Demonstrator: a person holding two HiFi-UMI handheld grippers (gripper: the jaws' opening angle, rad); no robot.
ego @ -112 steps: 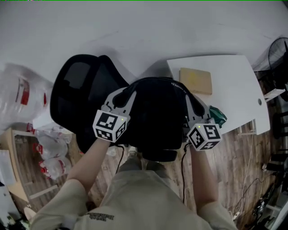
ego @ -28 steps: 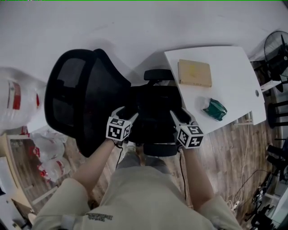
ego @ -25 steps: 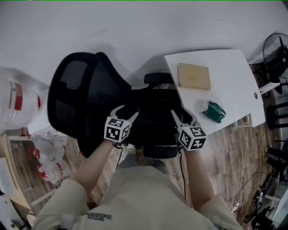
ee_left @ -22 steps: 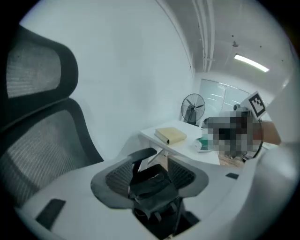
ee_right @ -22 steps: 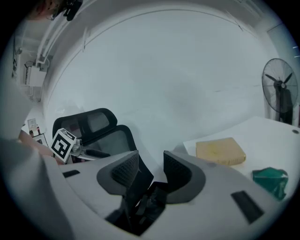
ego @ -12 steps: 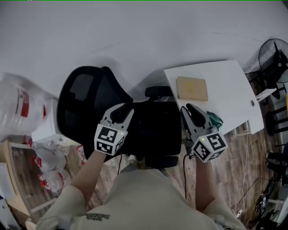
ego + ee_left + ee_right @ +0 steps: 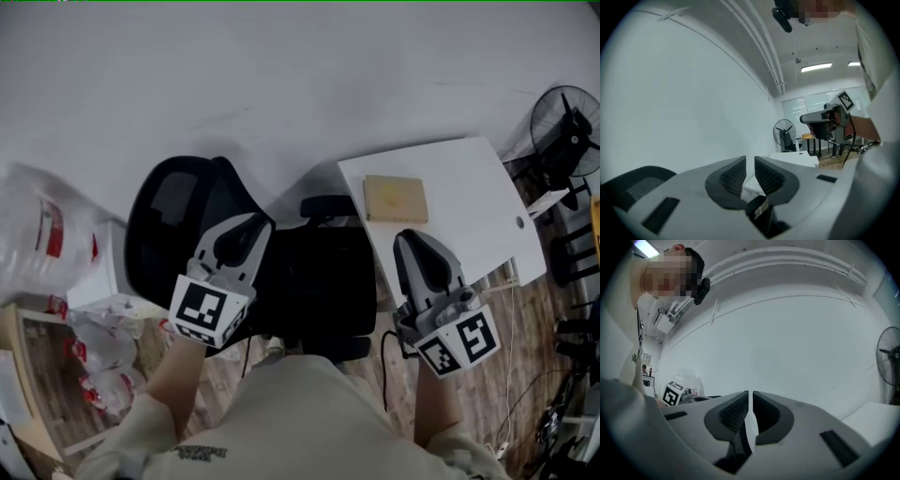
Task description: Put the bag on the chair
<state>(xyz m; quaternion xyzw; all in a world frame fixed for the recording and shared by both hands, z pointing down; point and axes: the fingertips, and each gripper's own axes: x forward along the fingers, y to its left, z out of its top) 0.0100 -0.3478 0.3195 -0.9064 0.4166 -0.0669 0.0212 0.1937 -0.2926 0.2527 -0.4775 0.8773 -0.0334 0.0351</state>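
Both grippers are up and empty! The left gripper (image 7: 246, 228) shows its jaws just closing to a thin slit with nothing in it, and the right gripper (image 7: 417, 246) likewise, pads all but pressed together. The bag (image 7: 323, 281) sits on the chair (image 7: 173, 211) seat at lower centre, its long axis running up-down the frame, squarely between the two grippers. The left tips overlap its left edge, while the right tips hang over the table (image 7: 469, 187) edge. The bag looks placed.
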